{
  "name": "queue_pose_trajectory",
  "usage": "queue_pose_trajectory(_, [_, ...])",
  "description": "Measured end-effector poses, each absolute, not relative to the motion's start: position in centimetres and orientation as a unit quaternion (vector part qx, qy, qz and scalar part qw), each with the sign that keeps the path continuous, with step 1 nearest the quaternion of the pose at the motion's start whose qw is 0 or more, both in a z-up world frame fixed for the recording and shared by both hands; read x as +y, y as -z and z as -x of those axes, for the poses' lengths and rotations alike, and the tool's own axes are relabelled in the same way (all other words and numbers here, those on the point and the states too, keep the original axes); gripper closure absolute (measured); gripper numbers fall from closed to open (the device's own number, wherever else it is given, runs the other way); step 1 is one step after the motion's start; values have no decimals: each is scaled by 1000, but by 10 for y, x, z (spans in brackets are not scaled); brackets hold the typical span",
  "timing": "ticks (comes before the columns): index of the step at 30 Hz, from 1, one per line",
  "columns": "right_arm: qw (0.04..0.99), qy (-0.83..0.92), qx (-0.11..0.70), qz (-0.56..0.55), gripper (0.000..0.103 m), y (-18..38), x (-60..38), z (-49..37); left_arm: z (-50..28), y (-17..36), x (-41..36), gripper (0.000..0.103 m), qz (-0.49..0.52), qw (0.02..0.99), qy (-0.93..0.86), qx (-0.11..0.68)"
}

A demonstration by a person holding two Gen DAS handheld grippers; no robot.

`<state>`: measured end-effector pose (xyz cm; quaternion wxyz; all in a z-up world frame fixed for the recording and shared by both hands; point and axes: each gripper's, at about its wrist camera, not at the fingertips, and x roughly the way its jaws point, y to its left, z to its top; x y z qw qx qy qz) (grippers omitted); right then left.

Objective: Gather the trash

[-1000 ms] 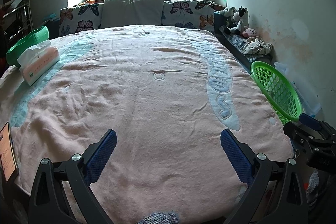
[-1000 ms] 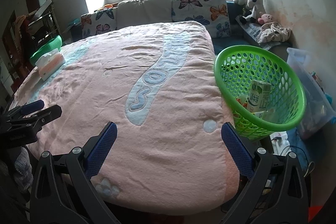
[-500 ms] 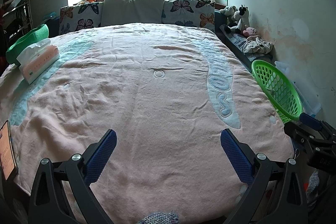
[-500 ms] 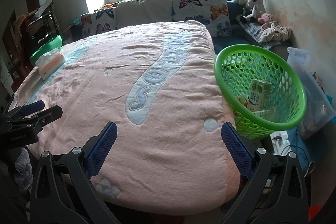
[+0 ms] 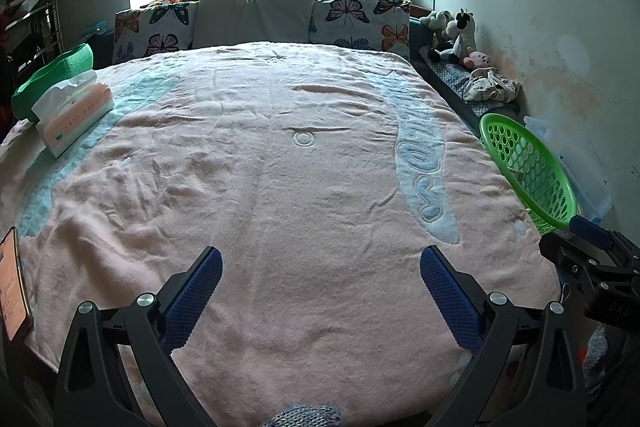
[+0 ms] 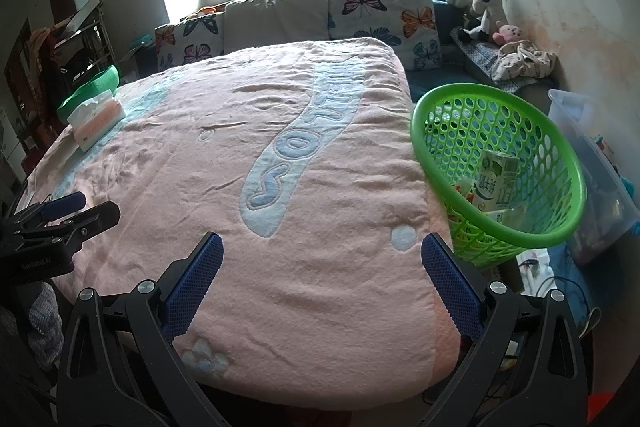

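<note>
- The green basket (image 6: 496, 163) stands on the floor just beside the right edge of the bed (image 6: 280, 187), tilted toward the bed. Inside it lie a milk carton (image 6: 496, 183) and a few smaller scraps of packaging (image 6: 466, 189); what exactly the scraps are is too small to tell.
- The pink blanket (image 5: 280, 187) across the bed shows no loose litter in either view. My reading is that the collecting is done or nearly done.
- What is left on the bed looks like belongings rather than trash: a tissue box (image 5: 74, 111) near the far left edge, a green tub (image 5: 52, 79) just behind it, and a phone (image 5: 12, 287) at the near left edge.
- The left gripper (image 5: 320, 287) hangs above the foot of the bed, jaws spread wide with nothing between them.
- The right gripper (image 6: 320, 287) hangs over the near right part of the bed, close to the basket, jaws likewise spread wide and holding nothing.
- If anything is left, I judge it to be a final look round the floor by the basket, where cables and odd bits lie.
</note>
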<state>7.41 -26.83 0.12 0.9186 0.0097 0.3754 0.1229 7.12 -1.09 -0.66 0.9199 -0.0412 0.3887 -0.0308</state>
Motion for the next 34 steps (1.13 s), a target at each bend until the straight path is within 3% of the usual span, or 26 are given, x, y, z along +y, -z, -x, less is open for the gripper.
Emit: queue_pose_trajectory(34, [918,-130,374,-13,5,1,-265,-73,-70,7,-10,7,38,921,14,388])
